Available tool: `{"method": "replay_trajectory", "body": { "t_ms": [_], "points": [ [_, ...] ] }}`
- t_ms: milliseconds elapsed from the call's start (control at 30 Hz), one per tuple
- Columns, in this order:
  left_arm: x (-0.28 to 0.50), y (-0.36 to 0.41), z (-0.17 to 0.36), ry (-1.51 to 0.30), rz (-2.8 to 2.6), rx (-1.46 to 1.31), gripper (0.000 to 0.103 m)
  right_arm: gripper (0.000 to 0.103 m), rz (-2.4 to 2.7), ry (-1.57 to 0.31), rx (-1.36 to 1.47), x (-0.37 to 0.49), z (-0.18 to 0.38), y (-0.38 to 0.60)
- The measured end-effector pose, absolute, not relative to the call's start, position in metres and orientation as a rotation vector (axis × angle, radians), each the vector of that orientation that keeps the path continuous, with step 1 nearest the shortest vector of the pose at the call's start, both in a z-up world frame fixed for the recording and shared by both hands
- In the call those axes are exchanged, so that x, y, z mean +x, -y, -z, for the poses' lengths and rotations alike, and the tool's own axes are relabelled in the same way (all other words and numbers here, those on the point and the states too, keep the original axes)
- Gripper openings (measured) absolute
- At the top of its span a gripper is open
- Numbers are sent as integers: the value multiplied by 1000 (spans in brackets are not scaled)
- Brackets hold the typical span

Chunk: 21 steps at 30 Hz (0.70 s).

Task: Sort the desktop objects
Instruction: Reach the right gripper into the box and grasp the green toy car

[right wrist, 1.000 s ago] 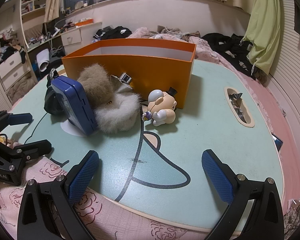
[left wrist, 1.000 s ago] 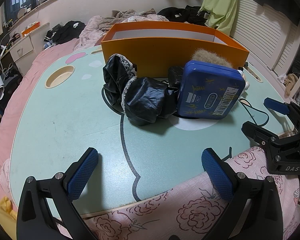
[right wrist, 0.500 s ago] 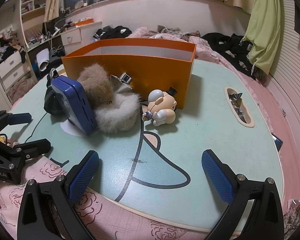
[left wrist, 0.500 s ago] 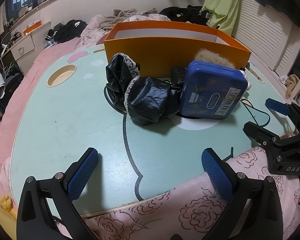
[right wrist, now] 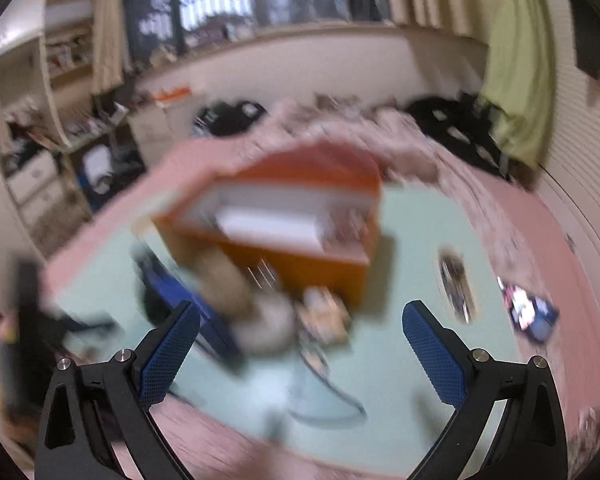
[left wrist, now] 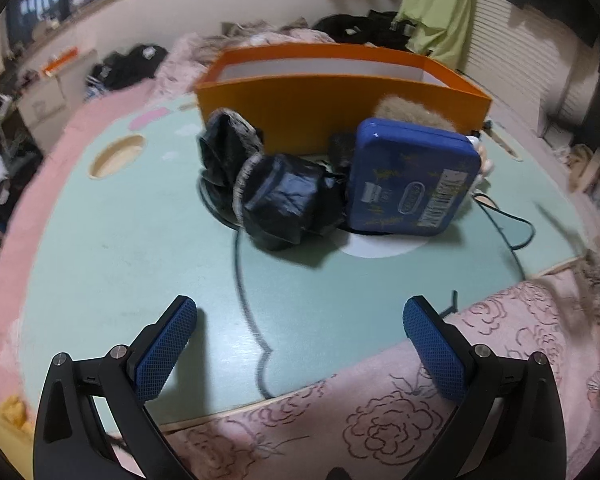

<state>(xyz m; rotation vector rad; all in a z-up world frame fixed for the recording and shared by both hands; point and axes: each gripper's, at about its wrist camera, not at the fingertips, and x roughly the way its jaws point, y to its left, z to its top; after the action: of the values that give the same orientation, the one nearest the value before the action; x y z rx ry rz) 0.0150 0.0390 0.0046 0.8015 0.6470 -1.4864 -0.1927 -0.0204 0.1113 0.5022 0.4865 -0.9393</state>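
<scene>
I see a cluttered bedroom: a mint-green table [left wrist: 140, 240] sits on pink floral bedding [left wrist: 500, 340], with dark clothes heaped by the far wall and a green cloth [left wrist: 440, 4] hanging at 1 o'clock. An orange box [left wrist: 340, 96] stands at 12 o'clock on the table. Just in front of it, a black bag [left wrist: 276, 196] touches a blue tin [left wrist: 412, 184] that stands tilted against a fur piece [left wrist: 412, 110], which shows only as a tuft above the tin. A thin black cable [left wrist: 508, 220] loops at 3 o'clock.

My right view is badly smeared; I can only make out the box [right wrist: 300, 232], the tin's edge [right wrist: 204, 312] and a small toy figure [right wrist: 324, 316] at its corner. What lies in the table's slot at 3 o'clock I cannot tell.

My left gripper [left wrist: 300, 356] and right gripper [right wrist: 300, 354] are both spread wide, holding nothing.
</scene>
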Motion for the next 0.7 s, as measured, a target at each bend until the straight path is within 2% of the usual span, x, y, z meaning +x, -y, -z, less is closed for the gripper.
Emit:
{"method": "replay_trajectory", "body": {
  "t_ms": [67, 133, 200, 267, 500, 633, 667, 700],
  "points": [
    [16, -39, -4, -648, 1484, 794, 103, 100, 808, -511, 567, -171, -134, 43],
    [16, -39, -3, -644, 1484, 791, 103, 92, 701, -570, 666, -144, -141, 77],
    [16, -39, -2, -643, 1484, 789, 103, 73, 640, -671, 754, -110, -133, 115],
    [16, -39, -2, -641, 1485, 787, 103, 65, 627, -764, 812, -79, -117, 146],
    [16, -42, -2, -637, 1490, 778, 103, 64, 585, -943, 933, -17, -59, 198],
    [17, -42, -2, -640, 1492, 776, 103, 62, 634, -1029, 870, 2, -46, 195],
    [17, -42, -3, -641, 1492, 776, 103, 48, 655, -1044, 824, 7, -49, 192],
    [17, -42, -3, -641, 1491, 776, 103, 26, 643, -1047, 815, 8, -50, 189]
  ]
}}
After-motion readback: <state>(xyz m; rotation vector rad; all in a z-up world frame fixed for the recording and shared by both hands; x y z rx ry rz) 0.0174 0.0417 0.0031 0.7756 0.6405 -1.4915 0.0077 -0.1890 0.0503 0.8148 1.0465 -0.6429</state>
